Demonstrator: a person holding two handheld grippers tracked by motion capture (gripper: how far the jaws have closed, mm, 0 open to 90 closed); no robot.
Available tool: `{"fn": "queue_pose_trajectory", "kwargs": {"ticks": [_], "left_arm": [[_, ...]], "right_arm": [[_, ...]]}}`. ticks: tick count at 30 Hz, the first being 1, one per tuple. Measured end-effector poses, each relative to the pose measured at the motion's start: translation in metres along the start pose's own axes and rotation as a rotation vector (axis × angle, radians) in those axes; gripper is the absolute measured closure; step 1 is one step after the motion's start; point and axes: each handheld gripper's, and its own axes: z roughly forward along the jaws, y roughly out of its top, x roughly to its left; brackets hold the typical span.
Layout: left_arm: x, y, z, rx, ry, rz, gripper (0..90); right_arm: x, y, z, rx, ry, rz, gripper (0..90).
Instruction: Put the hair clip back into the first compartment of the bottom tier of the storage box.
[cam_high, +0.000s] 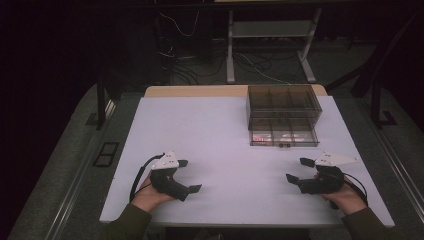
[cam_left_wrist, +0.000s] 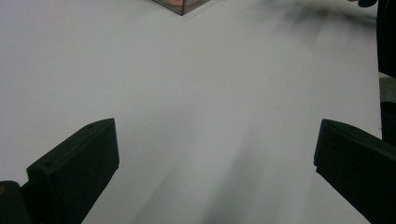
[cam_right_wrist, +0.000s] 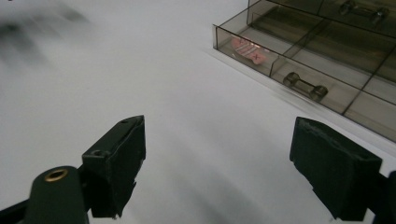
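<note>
Left gripper (cam_high: 190, 176) sat near the worktop's (cam_high: 210, 130) near-left corner, fingers spread wide, nothing between them. Right gripper (cam_high: 300, 170) sat near the near-right corner, fingers likewise spread and empty. Smoky clear compartment box (cam_high: 283, 115) stood toward the far-right edge; its front cells held a pink striped item (cam_right_wrist: 248, 50) and a small dumbbell-shaped part (cam_right_wrist: 305, 86).
</note>
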Motion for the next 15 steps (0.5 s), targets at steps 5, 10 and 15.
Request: {"fn": "queue_pose_trajectory", "kwargs": {"ticks": [5, 10, 15], "left_arm": [[-0.0007, 0.0004, 0.0003, 0.001, 0.0, 0.004, 0.0], [-0.0009, 0.0005, -0.0002, 0.0, 0.0, 0.005, 0.0], [-0.0016, 0.0005, 0.0005, -0.005, 0.0, 0.001, 0.0]], "right_arm": [[0.0022, -0.0015, -0.0008, -0.017, -0.002, 0.0, 14.8], [0.0044, -0.0009, 0.0004, -0.022, 0.008, 0.0, 14.2], [0.0055, -0.0007, 0.0006, -0.023, 0.009, -0.003, 14.2]]}}
